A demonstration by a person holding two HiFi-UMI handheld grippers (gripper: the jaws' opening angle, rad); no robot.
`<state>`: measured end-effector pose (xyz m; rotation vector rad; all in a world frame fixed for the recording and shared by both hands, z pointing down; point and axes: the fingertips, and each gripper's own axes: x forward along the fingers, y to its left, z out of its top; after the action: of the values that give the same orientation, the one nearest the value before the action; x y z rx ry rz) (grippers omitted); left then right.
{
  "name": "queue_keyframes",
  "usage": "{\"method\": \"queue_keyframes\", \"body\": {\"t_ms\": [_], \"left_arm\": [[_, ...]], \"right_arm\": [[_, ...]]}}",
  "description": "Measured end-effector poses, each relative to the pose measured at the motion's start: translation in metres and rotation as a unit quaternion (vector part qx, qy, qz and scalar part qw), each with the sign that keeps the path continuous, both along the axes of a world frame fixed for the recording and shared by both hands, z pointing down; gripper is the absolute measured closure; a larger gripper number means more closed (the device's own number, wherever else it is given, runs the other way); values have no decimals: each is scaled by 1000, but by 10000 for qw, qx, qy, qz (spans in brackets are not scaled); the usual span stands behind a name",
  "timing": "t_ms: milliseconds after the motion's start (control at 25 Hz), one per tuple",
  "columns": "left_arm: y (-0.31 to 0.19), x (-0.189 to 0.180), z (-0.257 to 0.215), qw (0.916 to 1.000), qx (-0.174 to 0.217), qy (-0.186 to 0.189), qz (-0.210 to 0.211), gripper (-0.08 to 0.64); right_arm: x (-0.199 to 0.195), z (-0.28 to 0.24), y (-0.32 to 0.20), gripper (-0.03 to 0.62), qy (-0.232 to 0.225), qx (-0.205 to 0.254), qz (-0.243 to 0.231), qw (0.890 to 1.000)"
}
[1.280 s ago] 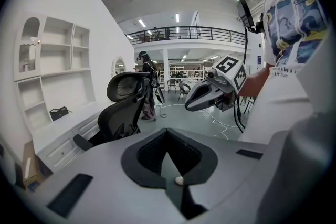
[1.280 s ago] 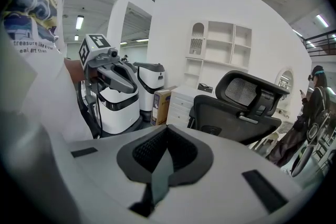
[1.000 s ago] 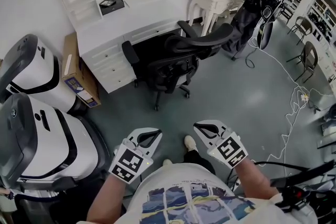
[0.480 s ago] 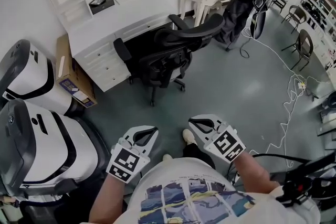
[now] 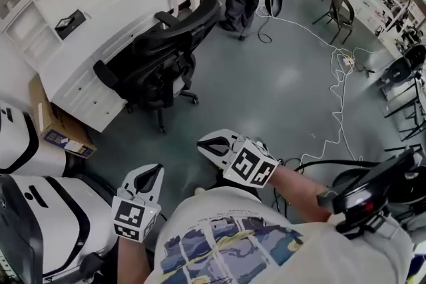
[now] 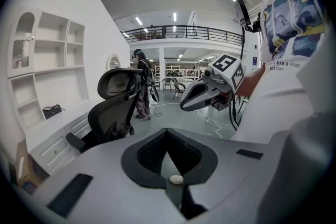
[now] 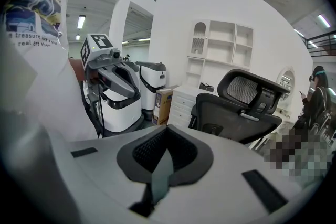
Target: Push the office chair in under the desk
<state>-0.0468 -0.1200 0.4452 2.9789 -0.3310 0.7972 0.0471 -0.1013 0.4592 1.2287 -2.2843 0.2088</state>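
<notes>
Two grippers sit close to your chest, both clenched on nothing: the left gripper (image 5: 152,173) shows its dark ribbed pads meeting in a tight seam, and the right gripper (image 5: 206,142) shows the same. Each is a smooth grey-white shell carrying a cube of black-and-white square markers. The right fingertips are further forward than the left ones.

Beyond both sets of fingertips lies bare grey-green floor, which only the head view lays out, along with a pale cable (image 5: 338,86) snaking across it far off to the right of your right fingers.

Well ahead of the fingertips and to their left, the office chair (image 5: 165,53) stands angled at the front of the white desk (image 5: 80,66), untouched. It is black, with a mesh back, curved headrest and wheeled base; the base appears in the head view alone.

Only the right gripper view shows the rounded, glossy white-and-black machines (image 7: 122,105) and cardboard box (image 7: 163,105) side on. The left gripper view alone shows a railed balcony (image 6: 178,34).
</notes>
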Motion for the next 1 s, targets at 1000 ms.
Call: {"method": "queue_keyframes", "body": {"t_ms": [1000], "left_arm": [[-24, 30, 2, 9996, -46, -236, 153, 546]], "right_arm": [[27, 12, -21, 566, -122, -131, 10, 9998]]}}
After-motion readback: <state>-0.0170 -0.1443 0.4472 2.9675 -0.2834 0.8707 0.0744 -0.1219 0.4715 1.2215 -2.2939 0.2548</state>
